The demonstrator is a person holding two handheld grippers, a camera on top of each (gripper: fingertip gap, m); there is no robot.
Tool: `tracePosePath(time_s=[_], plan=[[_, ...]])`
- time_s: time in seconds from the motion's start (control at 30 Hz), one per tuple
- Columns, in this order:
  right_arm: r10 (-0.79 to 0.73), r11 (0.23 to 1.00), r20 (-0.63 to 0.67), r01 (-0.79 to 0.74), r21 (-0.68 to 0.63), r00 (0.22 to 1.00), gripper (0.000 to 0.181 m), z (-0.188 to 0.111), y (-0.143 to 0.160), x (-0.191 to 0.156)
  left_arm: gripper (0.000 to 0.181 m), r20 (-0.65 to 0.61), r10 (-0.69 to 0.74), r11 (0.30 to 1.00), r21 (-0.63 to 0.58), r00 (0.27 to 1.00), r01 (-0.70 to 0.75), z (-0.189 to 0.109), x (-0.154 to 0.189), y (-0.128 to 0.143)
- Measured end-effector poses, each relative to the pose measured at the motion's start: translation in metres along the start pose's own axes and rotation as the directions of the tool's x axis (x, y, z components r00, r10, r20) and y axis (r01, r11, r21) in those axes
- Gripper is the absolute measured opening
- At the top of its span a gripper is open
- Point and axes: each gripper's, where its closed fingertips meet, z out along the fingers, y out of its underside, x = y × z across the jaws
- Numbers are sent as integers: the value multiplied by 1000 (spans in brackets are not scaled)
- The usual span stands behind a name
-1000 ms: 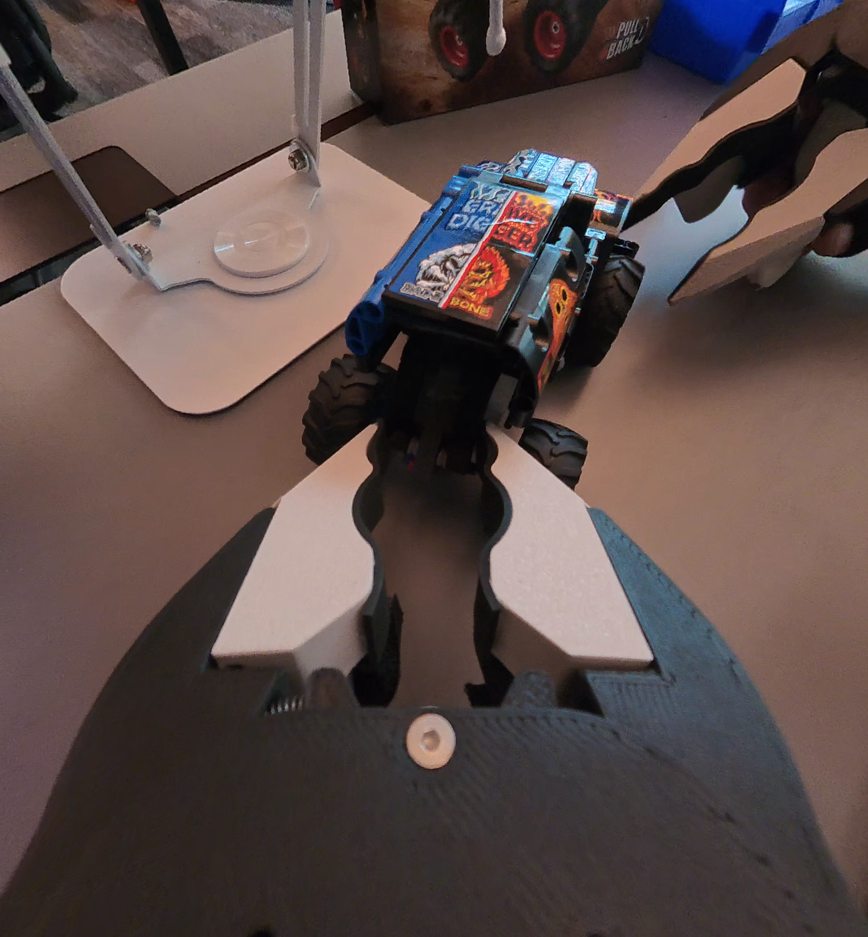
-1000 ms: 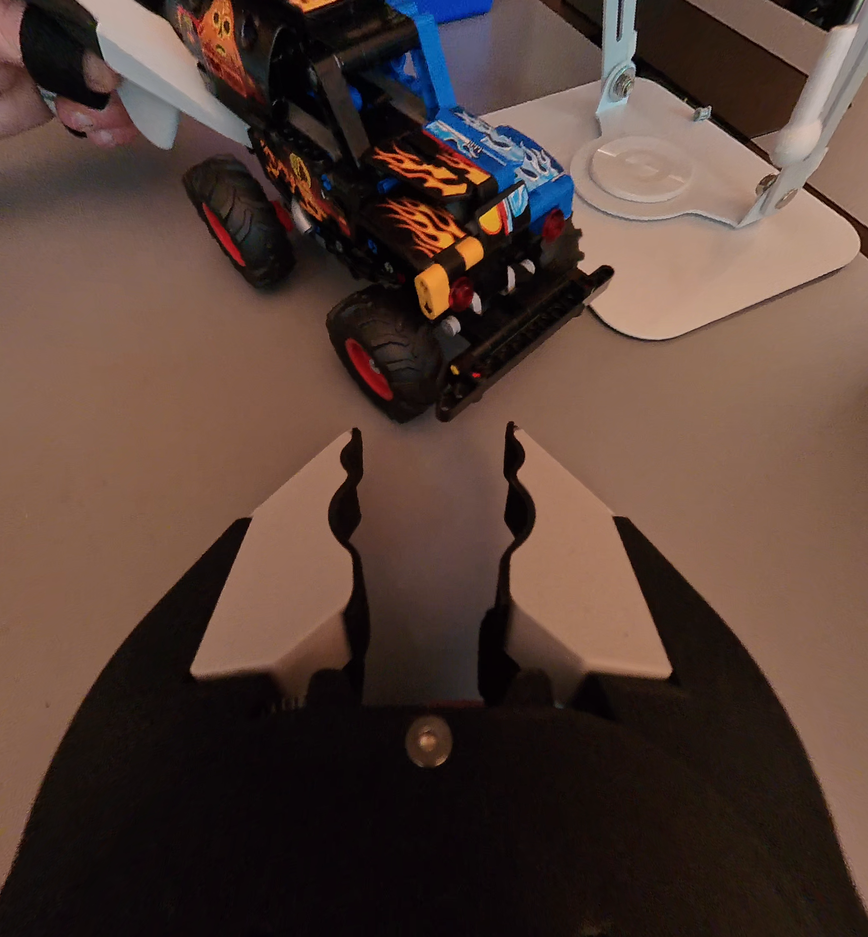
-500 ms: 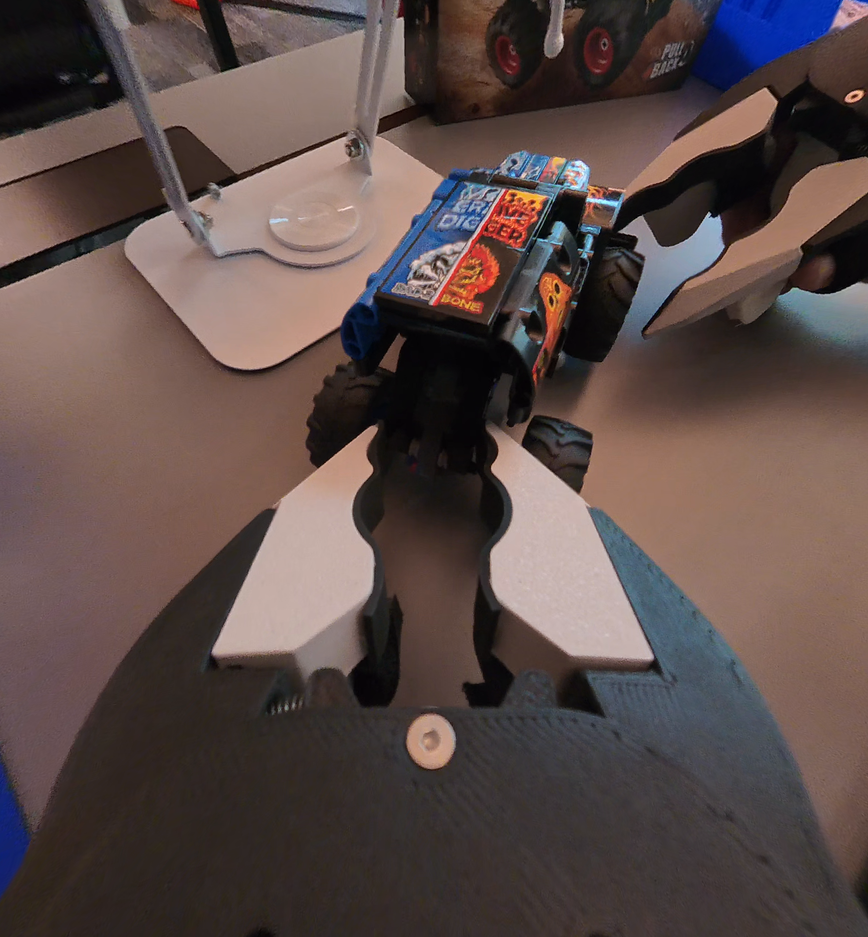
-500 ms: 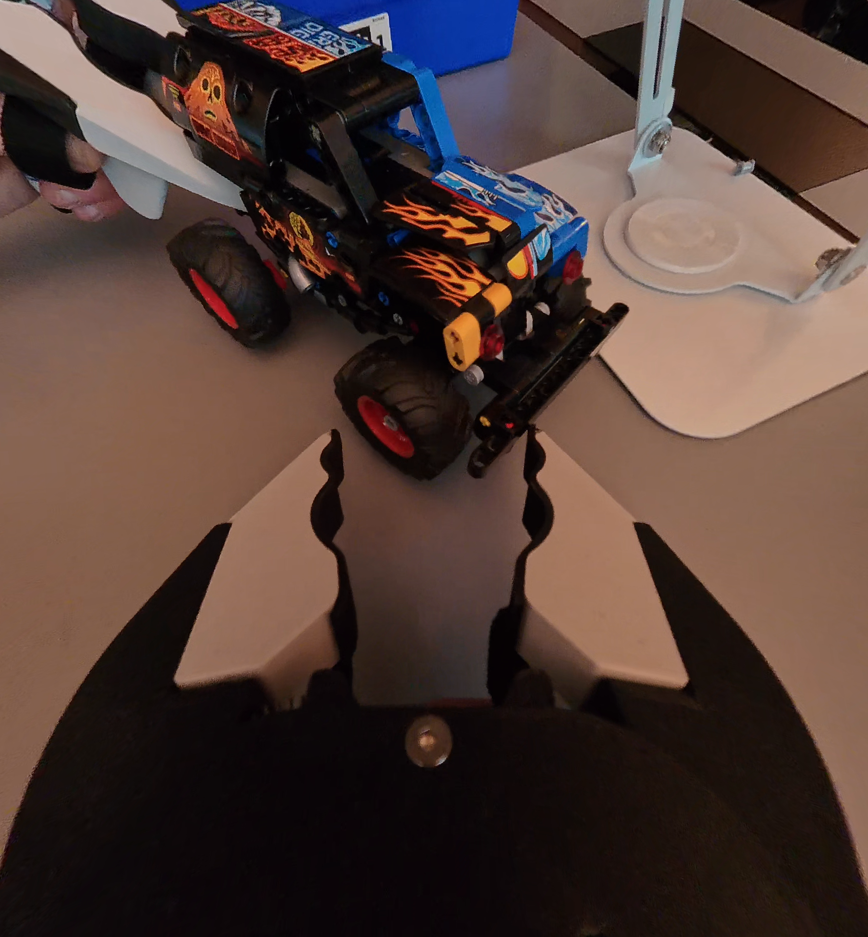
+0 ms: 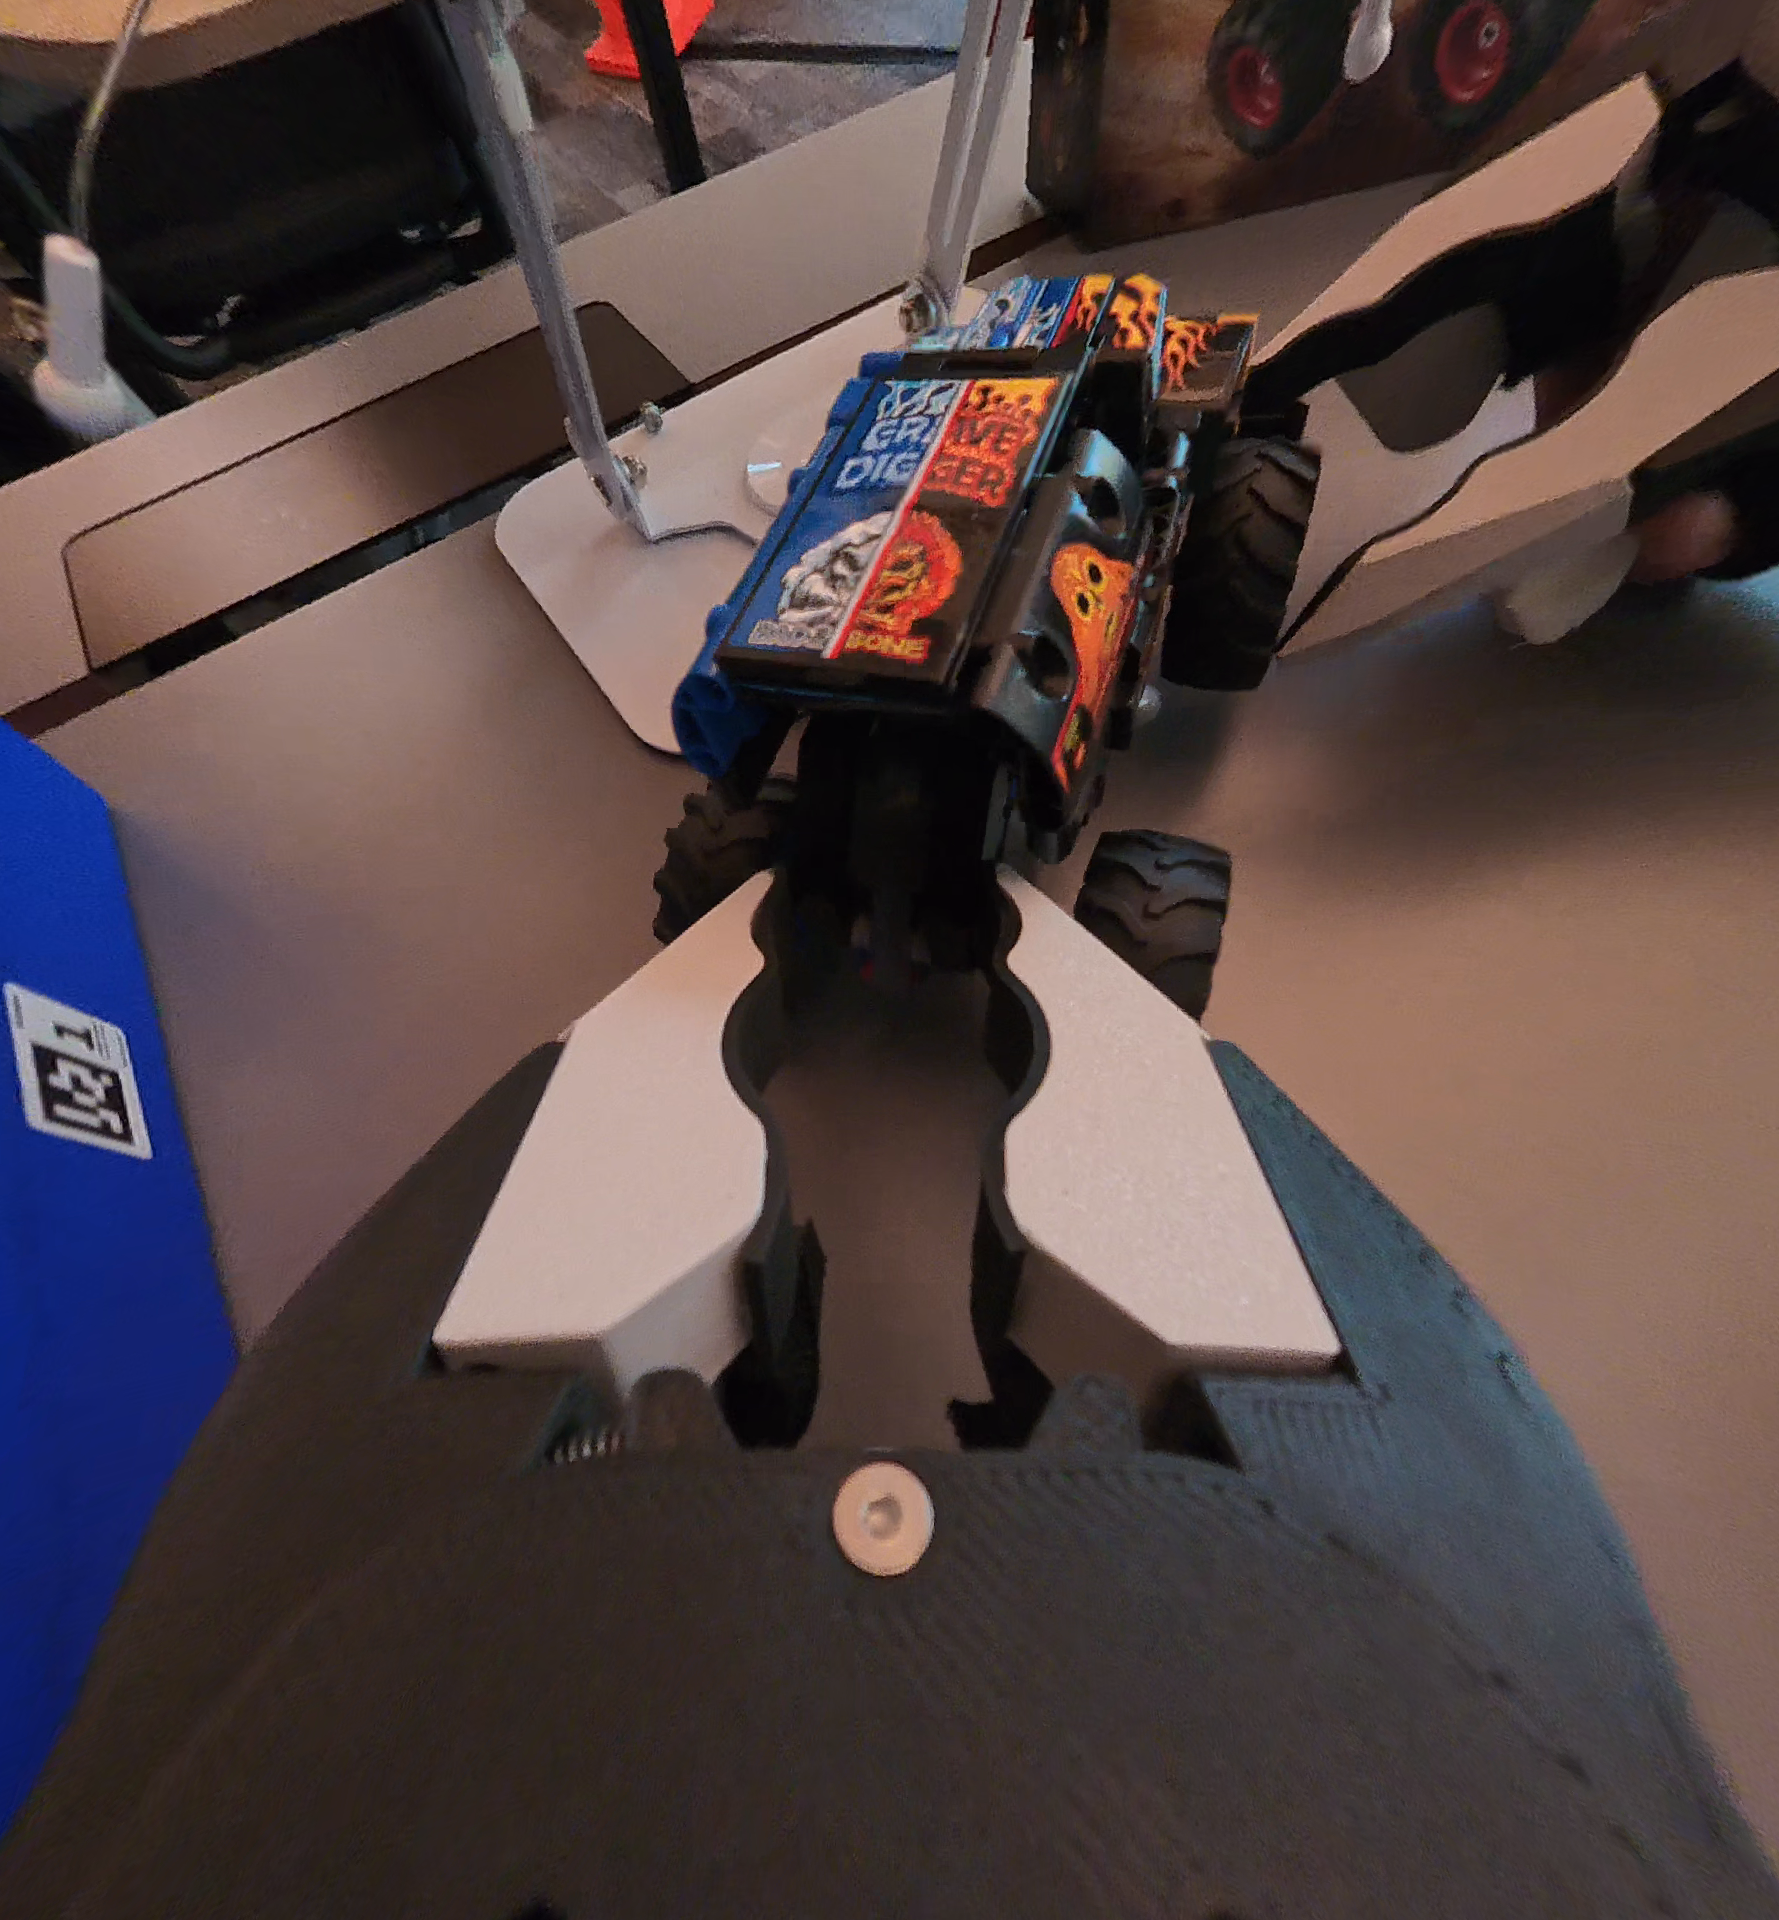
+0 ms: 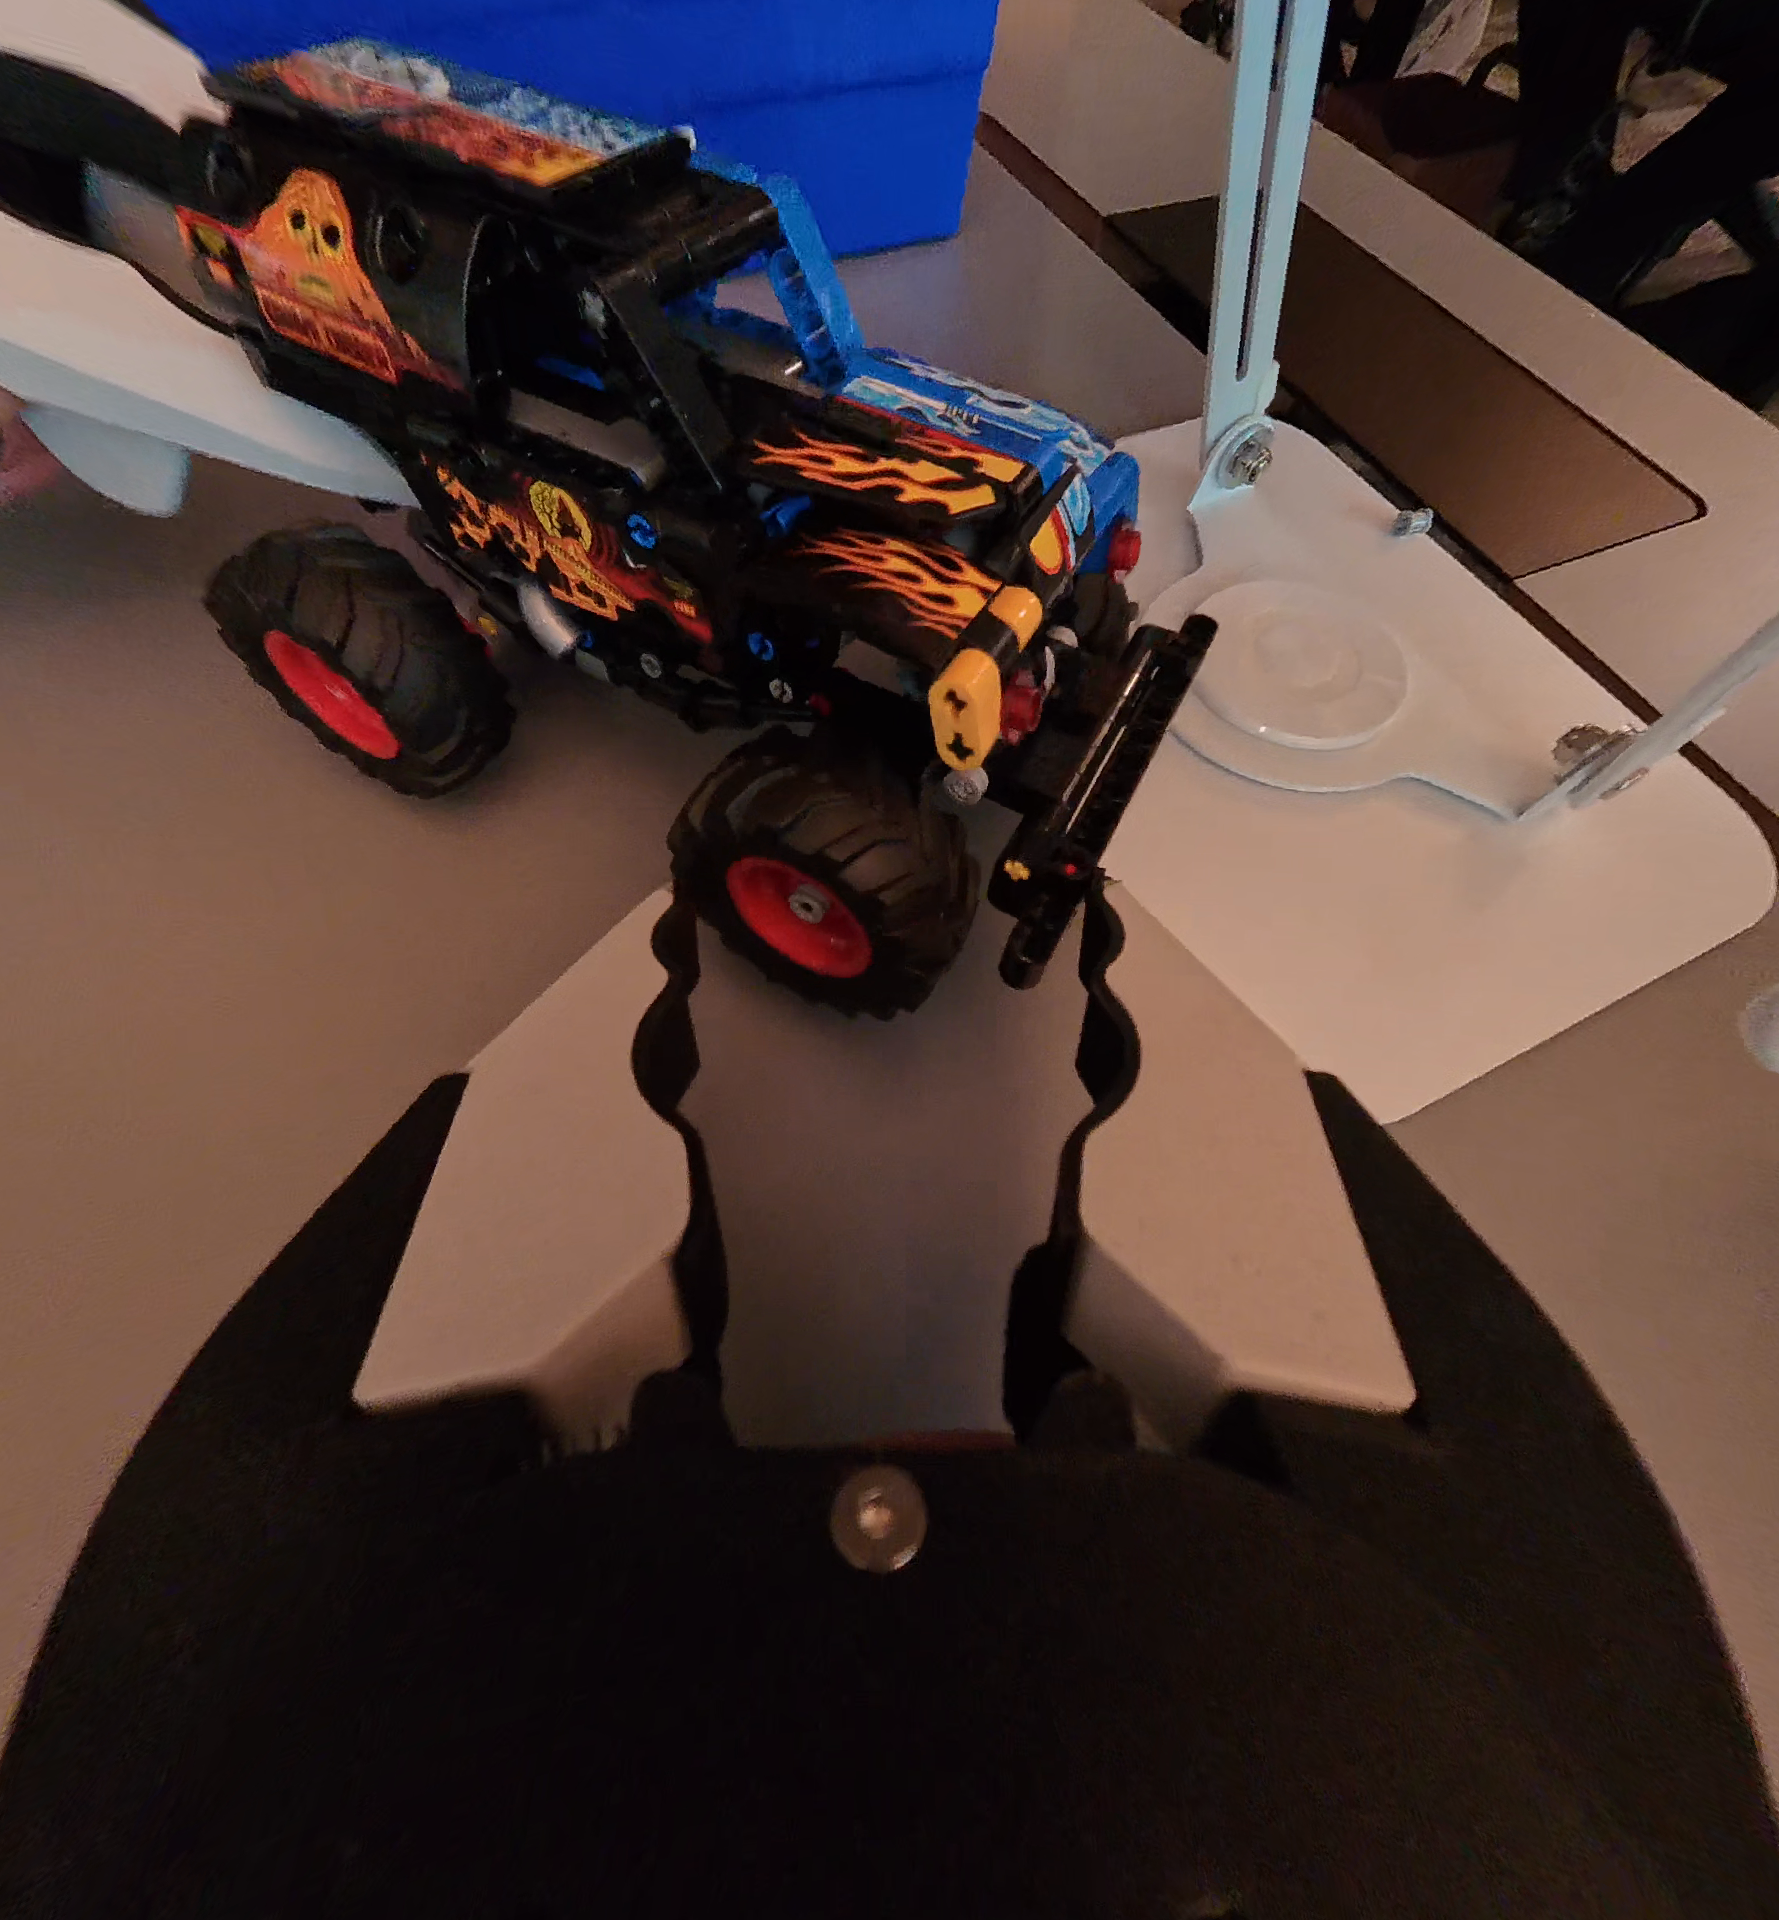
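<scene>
A toy monster truck [image 5: 926, 540] with black, blue and orange flame panels stands on the grey table [image 5: 1487, 1039]. My left gripper [image 5: 890, 914] is shut on the truck's rear underframe, between its two rear wheels. One of its white fingers [image 6: 168, 405] shows against the truck's rear body in the right wrist view. My right gripper [image 6: 885, 914] is open and empty. Its fingertips sit on either side of the truck's [image 6: 656, 499] red-hubbed front wheel [image 6: 823, 883] and black front bumper [image 6: 1103, 769]. The right gripper also shows at the truck's front in the left wrist view [image 5: 1280, 499].
A white stand base [image 6: 1384, 883] with thin metal legs lies just beyond the truck's front. A blue bin [image 5: 33, 1143] is at the left and also shows in the right wrist view [image 6: 760, 83]. A printed toy box [image 5: 1280, 104] stands at the back. A person's fingers [image 5: 1685, 530] hold the right gripper.
The left gripper has kept its hold and swung the truck towards the white stand base. The right gripper has opened wider and closed in on the front wheel and bumper.
</scene>
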Motion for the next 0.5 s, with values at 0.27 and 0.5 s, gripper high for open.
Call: tracePosePath(time_s=[0.27,0.5], plan=[[5,998,-29,-6,-63,1000,72,1,12,9,33,61,91,995,-40,994,-89,18,-9,-9],[-5,997,-33,2,-82,999,72,2,16,8,31,59,41,998,-42,997,-39,27,-24,-8]])
